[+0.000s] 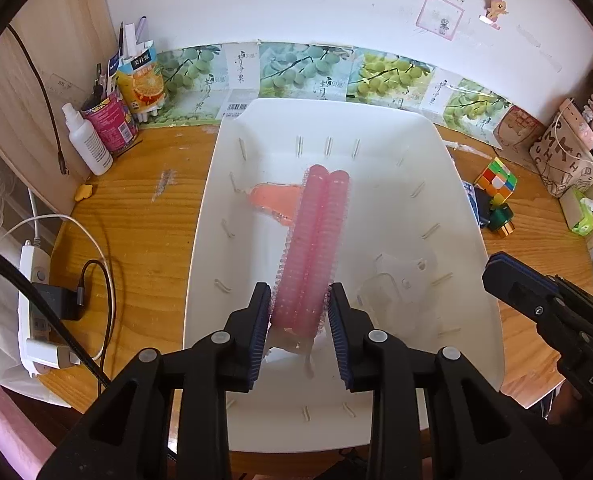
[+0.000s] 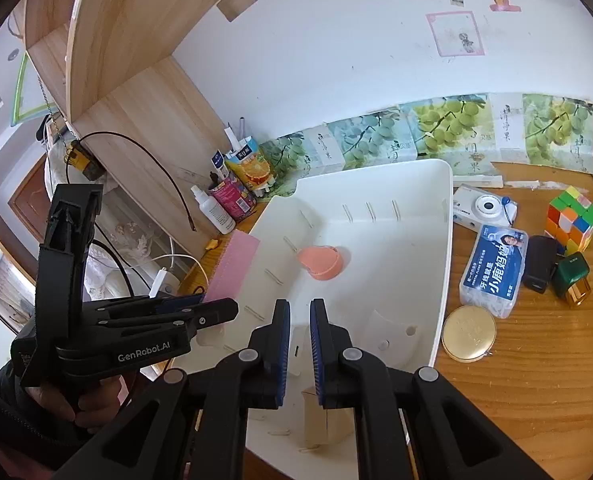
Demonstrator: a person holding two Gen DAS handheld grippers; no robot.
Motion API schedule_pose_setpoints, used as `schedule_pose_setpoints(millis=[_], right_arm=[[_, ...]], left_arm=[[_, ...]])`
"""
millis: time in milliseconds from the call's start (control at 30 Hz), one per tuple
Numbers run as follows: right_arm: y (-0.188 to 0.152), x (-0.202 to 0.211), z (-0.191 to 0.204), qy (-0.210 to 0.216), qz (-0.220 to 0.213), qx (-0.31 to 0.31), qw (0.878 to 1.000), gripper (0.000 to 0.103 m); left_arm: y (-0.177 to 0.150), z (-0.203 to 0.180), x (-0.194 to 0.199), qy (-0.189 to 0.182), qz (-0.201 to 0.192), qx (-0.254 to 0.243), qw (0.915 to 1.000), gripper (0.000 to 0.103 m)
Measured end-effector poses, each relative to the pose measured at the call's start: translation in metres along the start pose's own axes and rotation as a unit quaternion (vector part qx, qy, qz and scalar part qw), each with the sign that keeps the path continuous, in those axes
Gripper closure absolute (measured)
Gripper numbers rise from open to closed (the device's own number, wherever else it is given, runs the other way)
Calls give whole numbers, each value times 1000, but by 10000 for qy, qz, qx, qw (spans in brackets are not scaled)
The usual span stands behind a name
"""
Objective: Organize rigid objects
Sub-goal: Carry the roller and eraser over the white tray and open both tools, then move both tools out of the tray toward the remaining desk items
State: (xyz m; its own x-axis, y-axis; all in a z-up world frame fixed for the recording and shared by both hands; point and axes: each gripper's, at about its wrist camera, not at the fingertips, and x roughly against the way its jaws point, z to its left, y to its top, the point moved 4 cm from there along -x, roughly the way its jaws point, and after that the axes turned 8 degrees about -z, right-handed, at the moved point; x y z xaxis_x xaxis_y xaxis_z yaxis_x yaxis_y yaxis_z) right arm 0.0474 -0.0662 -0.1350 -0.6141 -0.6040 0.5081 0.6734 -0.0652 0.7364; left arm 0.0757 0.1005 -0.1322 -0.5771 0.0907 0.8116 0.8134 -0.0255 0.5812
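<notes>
Left wrist view: the left hand-held gripper [image 1: 298, 312] holds a pack of pink hair rollers [image 1: 314, 244] by its near end, jaws part open with the blue pads against the pack's sides, over the middle of the white bin [image 1: 200, 240] on the wooden bench [image 1: 144, 200]. An orange heart-shaped dish [image 1: 270, 202] already lies at the bin's far left, and a clear plastic piece [image 1: 396, 280] rests at its right. I judge the sorting partly done: the rollers are about to be set down, while a Rubik's cube [image 1: 496, 178] and a green bottle [image 1: 501, 220] wait on the bench to the right.

Right wrist view: the right hand-held gripper [image 2: 299, 336] hovers over the bin's near end, jaws nearly together and nothing between them. Outside the bin to the right lie a white camera [image 2: 482, 210], a floss-pick box [image 2: 494, 268], a gold round tin [image 2: 469, 333], and a black block [image 2: 540, 264], all not yet packed.
</notes>
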Motion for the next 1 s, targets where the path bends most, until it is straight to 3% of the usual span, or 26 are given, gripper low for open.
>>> schedule_pose_setpoints(millis=[167, 367, 500, 567, 933, 1000], right_arm=[[-3, 0, -2, -64, 51, 42, 10000, 90], [-1, 6, -2, -113, 88, 259, 9996, 90], [4, 16, -3, -210, -8, 466, 9987, 74], [8, 23, -6, -255, -70, 578, 9980, 72], [19, 67, -37, -623, -304, 990, 9927, 35], [21, 74, -44, -679, -348, 1028, 9918, 33]], left_arm=[[6, -4, 10, 75, -381, -18, 9992, 45], [18, -13, 29, -55, -938, 95, 9955, 36], [26, -22, 43, -172, -1304, 253, 9910, 29], [28, -28, 48, -217, -1423, 315, 9891, 24], [32, -87, 51, -524, -1514, 473, 9860, 24], [31, -98, 50, -556, -1504, 486, 9859, 24]])
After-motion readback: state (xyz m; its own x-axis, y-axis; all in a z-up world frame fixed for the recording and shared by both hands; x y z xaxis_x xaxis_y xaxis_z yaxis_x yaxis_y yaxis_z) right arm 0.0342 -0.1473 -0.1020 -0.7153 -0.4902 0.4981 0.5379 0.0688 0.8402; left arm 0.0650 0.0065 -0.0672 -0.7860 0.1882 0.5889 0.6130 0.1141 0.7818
